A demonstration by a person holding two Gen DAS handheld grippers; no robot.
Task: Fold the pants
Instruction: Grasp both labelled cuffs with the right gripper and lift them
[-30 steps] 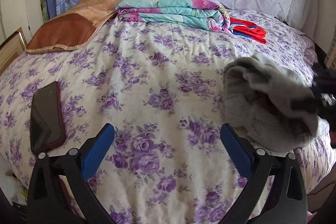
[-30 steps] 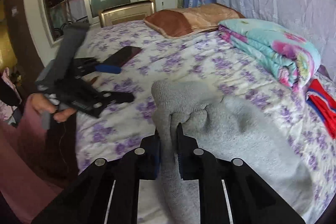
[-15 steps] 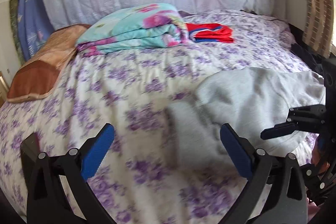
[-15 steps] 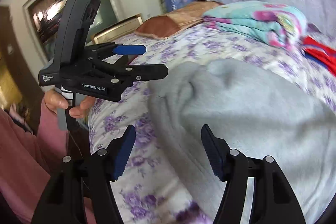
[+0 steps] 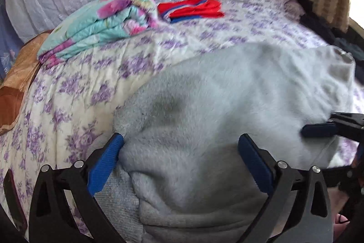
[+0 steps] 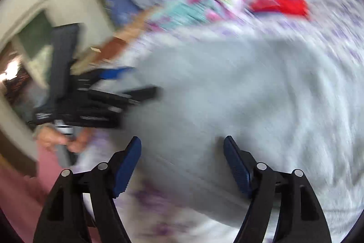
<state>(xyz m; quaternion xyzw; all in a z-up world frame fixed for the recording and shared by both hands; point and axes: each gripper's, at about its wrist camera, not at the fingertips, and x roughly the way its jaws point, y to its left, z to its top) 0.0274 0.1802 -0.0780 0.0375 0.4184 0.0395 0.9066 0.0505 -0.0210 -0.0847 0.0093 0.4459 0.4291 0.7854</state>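
Pants: the grey fleece pants lie heaped on the bed, spread ahead of both tools and bunched into a thick roll right under the left one.
Left tool: the left tool has its blue fingers wide apart, straddling the near roll; the left-side pad touches the cloth's edge, clamping nothing.
Right tool: the right tool is likewise spread, over the near hem with nothing pinched. Its view is heavily blurred, so contact cannot be told.
Why so: both look set to take a fresh hold on the near edge, probably to flatten the heap before a fold.
Progress: judged early; no clean fold shows.
Further out: a folded floral quilt and a red garment lie well beyond the tools, a brown pillow far left.
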